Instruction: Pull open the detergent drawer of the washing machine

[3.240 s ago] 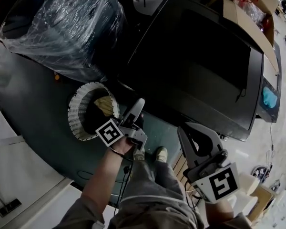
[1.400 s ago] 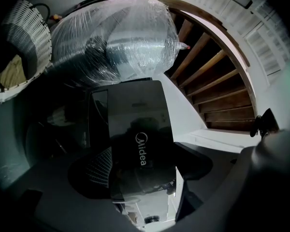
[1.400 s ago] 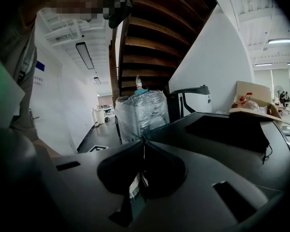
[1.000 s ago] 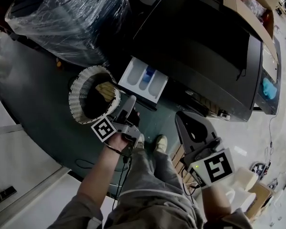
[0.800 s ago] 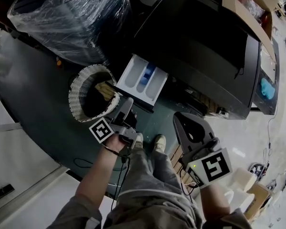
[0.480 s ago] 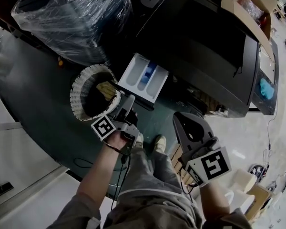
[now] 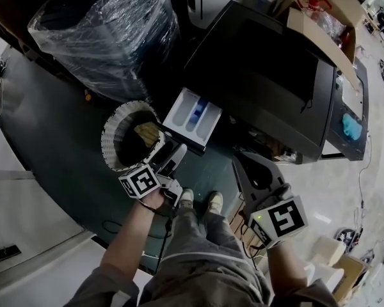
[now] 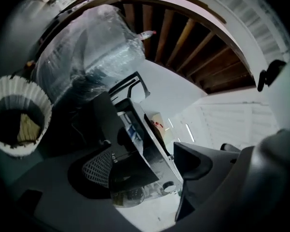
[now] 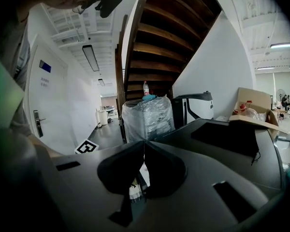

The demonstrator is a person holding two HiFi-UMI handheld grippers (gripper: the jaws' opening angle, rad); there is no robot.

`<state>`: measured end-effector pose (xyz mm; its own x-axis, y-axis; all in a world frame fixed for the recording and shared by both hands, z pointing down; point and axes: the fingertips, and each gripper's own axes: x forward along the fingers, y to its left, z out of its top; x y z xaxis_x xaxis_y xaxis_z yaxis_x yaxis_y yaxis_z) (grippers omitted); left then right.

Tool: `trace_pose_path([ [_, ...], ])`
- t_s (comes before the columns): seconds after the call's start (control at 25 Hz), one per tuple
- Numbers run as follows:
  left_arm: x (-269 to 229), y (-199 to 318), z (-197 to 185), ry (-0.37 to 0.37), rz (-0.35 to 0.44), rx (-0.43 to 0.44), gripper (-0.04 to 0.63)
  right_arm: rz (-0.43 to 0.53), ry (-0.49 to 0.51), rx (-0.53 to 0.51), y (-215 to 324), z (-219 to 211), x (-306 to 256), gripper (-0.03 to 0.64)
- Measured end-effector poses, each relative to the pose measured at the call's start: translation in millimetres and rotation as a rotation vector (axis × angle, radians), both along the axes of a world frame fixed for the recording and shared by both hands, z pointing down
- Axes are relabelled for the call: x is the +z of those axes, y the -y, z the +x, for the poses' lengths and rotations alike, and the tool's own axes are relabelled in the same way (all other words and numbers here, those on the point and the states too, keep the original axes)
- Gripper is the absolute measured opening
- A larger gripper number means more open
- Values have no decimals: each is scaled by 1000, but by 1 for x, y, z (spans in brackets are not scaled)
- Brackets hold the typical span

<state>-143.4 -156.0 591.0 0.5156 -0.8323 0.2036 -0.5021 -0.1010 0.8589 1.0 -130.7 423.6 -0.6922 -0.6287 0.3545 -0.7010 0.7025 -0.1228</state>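
The black washing machine (image 7: pixel 269 75) fills the middle of the head view. Its white detergent drawer (image 7: pixel 192 115) stands pulled out at the front left corner, showing a blue compartment. My left gripper (image 7: pixel 175 155) hovers just in front of the drawer's front edge, apart from it. In the left gripper view this gripper (image 8: pixel 145 163) is open, with the machine (image 8: pixel 121 149) and drawer (image 8: pixel 134 129) seen between the jaws and nothing held. My right gripper (image 7: pixel 251 171) hangs before the machine's front, shut and empty; its jaws (image 9: pixel 144 151) meet.
A white ribbed laundry basket (image 7: pixel 115 162) stands left of the drawer, close beside my left gripper. A large plastic-wrapped bin (image 7: pixel 109 37) sits behind it. A cardboard box (image 7: pixel 320 11) rests at the machine's far right. The person's shoes (image 7: pixel 198 200) are below.
The drawer was closed 3.2 s ago and now stands pulled out. Over the last second my left gripper drew slightly back from the drawer's front; the right gripper stayed shut.
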Motion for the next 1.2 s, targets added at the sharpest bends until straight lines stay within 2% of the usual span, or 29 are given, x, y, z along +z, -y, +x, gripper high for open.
trace_pose_path([
  [0.08, -18, -2, 3, 68, 27, 35, 417, 19, 4, 4, 2, 4, -14, 31],
  [0.2, -51, -3, 6, 169, 82, 67, 339, 39, 8, 18, 5, 10, -35, 31],
  [0.28, -79, -3, 11, 212, 135, 99, 326, 57, 16, 28, 6, 16, -51, 31],
  [0.44, -135, -4, 23, 336, 255, 154, 251, 98, 25, 46, 7, 27, -83, 31],
  [0.64, -197, -5, 26, 492, 378, 162, 168, 160, 41, 64, 7, 38, -122, 31],
  [0.8, -244, -7, 28, 587, 468, 150, 126, 211, 56, 74, 4, 46, -151, 31],
  [0.92, -273, -10, 33, 691, 535, 157, 90, 249, 71, 87, 0, 53, -172, 31],
  [1.2, -332, -13, 54, 803, 660, 191, 54, 340, 99, 95, -11, 68, -220, 31],
])
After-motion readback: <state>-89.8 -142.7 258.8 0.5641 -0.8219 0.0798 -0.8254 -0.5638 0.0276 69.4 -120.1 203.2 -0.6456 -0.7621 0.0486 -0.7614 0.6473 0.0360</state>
